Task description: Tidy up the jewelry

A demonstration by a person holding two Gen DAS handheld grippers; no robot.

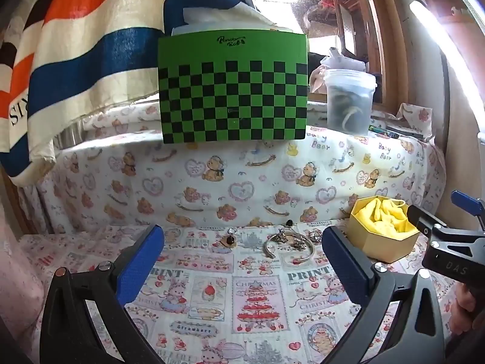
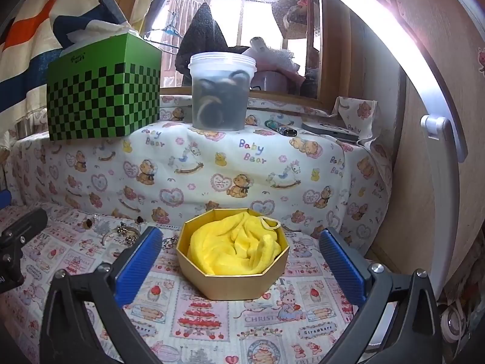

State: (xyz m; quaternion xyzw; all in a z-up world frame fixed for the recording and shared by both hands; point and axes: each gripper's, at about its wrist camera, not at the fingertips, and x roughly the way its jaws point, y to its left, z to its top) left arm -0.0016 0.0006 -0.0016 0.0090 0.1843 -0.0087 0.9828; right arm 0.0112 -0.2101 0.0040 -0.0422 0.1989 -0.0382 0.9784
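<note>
A silver bangle with charms lies on the patterned cloth ahead of my left gripper, which is open and empty. A small amber pendant and a dark earring lie beside the bangle. The jewelry also shows at the left in the right wrist view. A gold octagonal box lined with yellow cloth sits between the fingers of my open, empty right gripper. The box also shows in the left wrist view, with the right gripper behind it.
A green checkered tissue box and a clear plastic tub stand on the raised ledge behind. A striped towel hangs at the left. A phone and a lighter lie on the ledge at the right.
</note>
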